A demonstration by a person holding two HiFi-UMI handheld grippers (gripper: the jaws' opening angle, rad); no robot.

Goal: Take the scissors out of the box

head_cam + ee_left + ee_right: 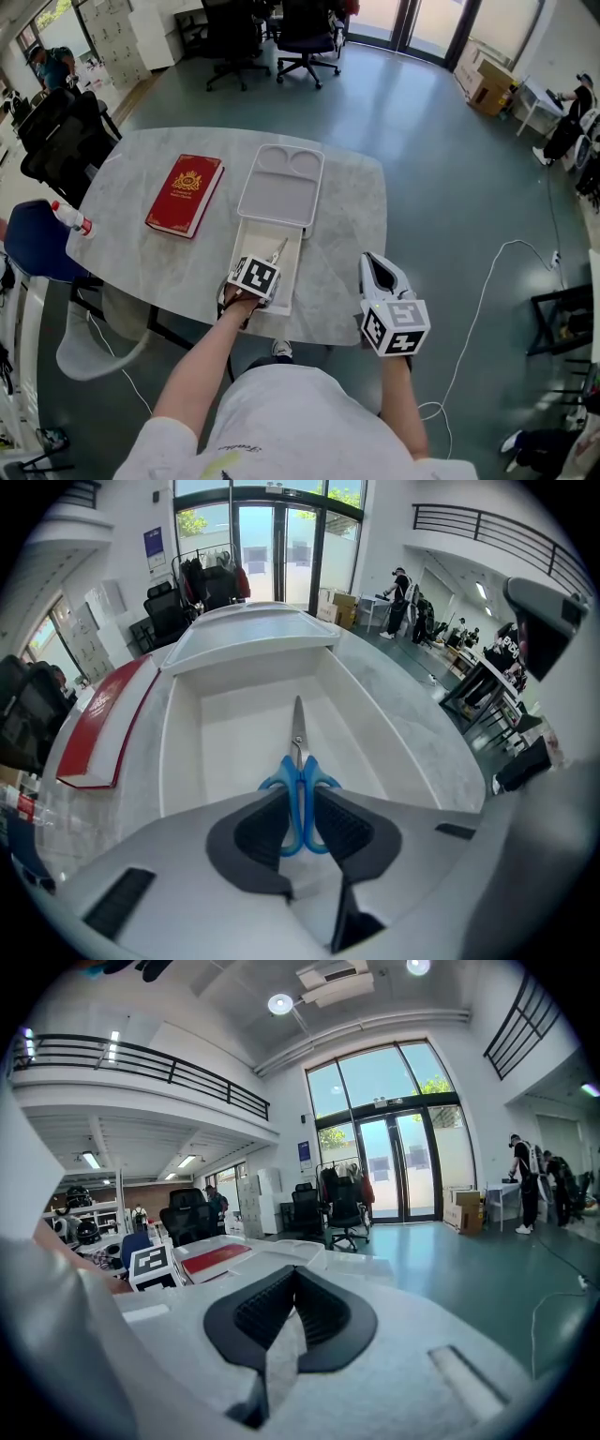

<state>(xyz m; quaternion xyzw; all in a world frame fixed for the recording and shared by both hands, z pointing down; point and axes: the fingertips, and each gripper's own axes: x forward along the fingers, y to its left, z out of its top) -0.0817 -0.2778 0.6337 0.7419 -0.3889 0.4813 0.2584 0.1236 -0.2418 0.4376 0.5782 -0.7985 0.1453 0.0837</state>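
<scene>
A pair of scissors (299,761) with blue handles lies in the open white box (178,724), blades pointing away from me. In the left gripper view my left gripper (300,803) points steeply down into the box, its dark pads pressed against both sides of the blue handles. In the head view this gripper (261,267) sits over the box's near end (292,281), with the scissors' blades (279,250) showing beyond it. My right gripper (377,265) rests near the table's front right edge, well apart from the box. Its jaws (293,1274) meet with nothing between them.
The box's lid (281,183) lies open past the box. A red book (185,194) lies to the left of it, and a small bottle (73,218) stands at the marble table's (347,216) left edge. Office chairs stand around the far side.
</scene>
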